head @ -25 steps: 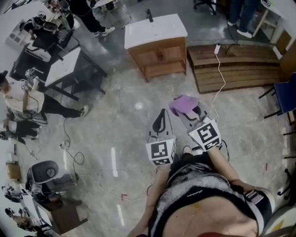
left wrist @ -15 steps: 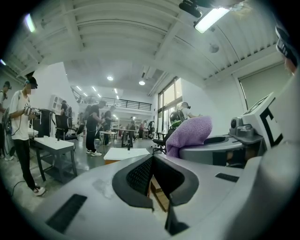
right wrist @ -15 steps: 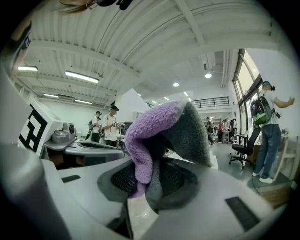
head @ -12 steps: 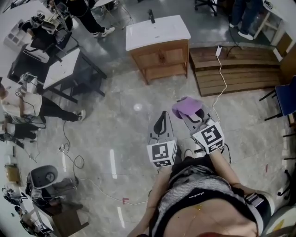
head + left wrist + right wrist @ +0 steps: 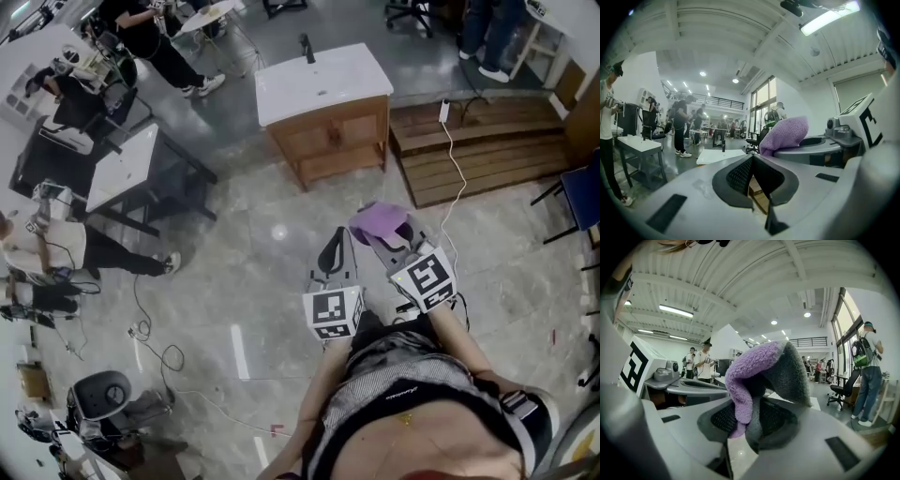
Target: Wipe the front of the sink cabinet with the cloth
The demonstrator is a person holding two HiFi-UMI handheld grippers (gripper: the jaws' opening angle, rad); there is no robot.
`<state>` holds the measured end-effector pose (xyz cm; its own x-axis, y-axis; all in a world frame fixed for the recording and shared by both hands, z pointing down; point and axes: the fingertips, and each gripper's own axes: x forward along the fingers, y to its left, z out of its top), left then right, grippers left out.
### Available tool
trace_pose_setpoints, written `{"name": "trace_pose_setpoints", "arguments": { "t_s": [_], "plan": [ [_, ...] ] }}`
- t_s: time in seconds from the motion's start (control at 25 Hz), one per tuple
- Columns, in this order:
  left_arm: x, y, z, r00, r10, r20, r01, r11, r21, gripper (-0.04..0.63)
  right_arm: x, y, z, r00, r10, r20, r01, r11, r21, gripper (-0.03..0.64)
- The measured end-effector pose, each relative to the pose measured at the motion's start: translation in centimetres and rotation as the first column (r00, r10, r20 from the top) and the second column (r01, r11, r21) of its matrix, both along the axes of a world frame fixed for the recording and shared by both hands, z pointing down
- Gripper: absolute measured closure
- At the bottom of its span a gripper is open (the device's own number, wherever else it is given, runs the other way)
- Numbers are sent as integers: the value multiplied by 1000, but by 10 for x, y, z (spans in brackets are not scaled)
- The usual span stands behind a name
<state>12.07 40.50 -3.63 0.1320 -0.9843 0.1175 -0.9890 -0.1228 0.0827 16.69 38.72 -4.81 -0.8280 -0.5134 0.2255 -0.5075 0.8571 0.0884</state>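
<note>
1. The grey stone floor [image 5: 234,244] is laid out whole only in the head view, with a low wooden platform [image 5: 487,141] at its far right.
2. The sink cabinet [image 5: 333,131], white-topped and wooden-fronted, is seen there standing beside the platform and well apart from both grippers. In the left gripper view it is only glimpsed past the jaws.
3. The right gripper [image 5: 386,234] is held out ahead of the person. Only in its own view are its jaws seen clamped on the cloth.
4. The left gripper [image 5: 330,246] is held just beside the right one. In its own view the jaws are shown closed tip to tip, with nothing between them.
5. The cloth [image 5: 378,217] appears in the head view as a purple lump at the right gripper's tip, away from the cabinet front. Its grey inner face is shown only in the right gripper view.
</note>
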Motion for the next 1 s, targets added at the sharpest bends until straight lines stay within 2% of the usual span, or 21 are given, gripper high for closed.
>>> {"name": "trace_pose_setpoints", "arguments": {
  "t_s": [0.36,0.64,1.0],
  "plan": [
    [-50,-23,3,1000,12,-15,-12,1000,-2,595,-51,-21,3,1000,18,-10,-18,1000,11,459],
    [-61,-32,1,998,62,20,-62,998,15,595,-66,-28,3,999,48,-13,-47,999,17,459],
    [-80,-50,7,999,36,-20,-36,999,1,595,-81,-49,10,999,40,-23,-40,999,-3,459]
  ]
}}
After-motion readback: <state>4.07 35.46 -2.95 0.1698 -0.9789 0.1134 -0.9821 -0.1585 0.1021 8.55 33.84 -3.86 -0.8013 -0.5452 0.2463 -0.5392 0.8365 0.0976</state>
